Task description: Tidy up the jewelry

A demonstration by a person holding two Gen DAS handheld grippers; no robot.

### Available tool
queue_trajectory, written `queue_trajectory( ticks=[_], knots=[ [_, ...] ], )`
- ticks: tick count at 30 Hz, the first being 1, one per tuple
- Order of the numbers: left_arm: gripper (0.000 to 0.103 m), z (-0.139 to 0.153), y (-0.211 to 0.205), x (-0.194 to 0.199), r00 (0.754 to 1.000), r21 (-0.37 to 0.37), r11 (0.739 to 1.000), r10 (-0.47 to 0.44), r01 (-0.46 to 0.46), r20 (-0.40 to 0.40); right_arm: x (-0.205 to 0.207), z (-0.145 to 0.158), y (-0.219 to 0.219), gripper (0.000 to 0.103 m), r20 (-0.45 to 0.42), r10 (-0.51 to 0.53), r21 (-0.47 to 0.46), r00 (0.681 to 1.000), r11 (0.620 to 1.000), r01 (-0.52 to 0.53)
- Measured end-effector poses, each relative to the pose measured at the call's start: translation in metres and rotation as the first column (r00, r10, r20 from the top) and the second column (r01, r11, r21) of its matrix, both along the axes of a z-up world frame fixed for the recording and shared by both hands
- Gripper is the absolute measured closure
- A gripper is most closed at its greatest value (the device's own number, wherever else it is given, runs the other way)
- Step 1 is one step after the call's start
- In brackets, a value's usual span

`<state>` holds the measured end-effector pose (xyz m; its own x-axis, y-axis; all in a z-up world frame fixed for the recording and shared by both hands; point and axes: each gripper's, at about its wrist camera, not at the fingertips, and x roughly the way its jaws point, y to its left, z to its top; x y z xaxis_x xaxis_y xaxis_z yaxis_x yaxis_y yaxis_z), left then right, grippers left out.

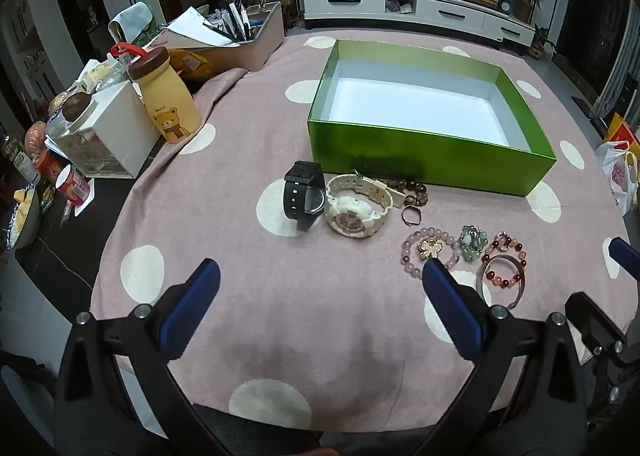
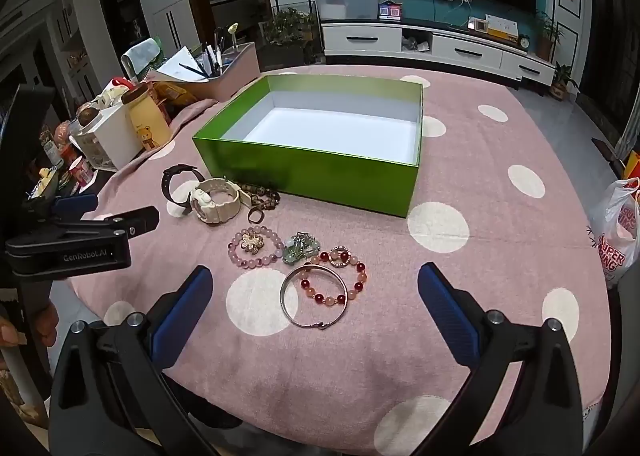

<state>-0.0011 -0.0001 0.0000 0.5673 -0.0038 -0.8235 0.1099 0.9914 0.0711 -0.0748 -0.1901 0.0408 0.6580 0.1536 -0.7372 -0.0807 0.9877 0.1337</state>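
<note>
We have both tools up over the near edge of the surface point(image 2: 500, 216), and nothing is picked up yet. The left gripper point(image 1: 320, 296) has its jaws spread wide with nothing in them, and the right gripper point(image 2: 316, 296) is the same.

The jewelry lies in a bunch between us and the green box point(image 2: 320, 172), which is empty. The silver bangle point(image 2: 314, 298) and the red bead bracelet point(image 2: 340, 276) are closest to the right gripper, and they overlap. We think it is best to take 1 piece at a time, so start with the bangle. Come down with 1 jaw on each side of its rim, squeeze softly, lift, then set it in the box. The 2 watches, the black watch point(image 1: 306, 196) and the cream watch point(image 1: 356, 208), suit the left gripper.
</note>
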Motion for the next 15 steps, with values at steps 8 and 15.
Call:
queue_trajectory(
  ticks=[8, 15],
  knots=[
    [0.002, -0.0008, -0.0011, -0.0010, 1.000, -0.004, 1.000, -0.007, 0.007, -0.003, -0.0001, 0.0017, -0.0035, 0.001, -0.008, 0.004, 0.007, 1.000, 1.000, -0.004],
    [0.002, -0.0010, -0.0023, -0.0017, 1.000, -0.003, 1.000, -0.011, 0.011, -0.006, 0.0008, 0.0040, -0.0052, 0.001, -0.002, 0.002, 0.010, 1.000, 1.000, -0.002]
  ],
)
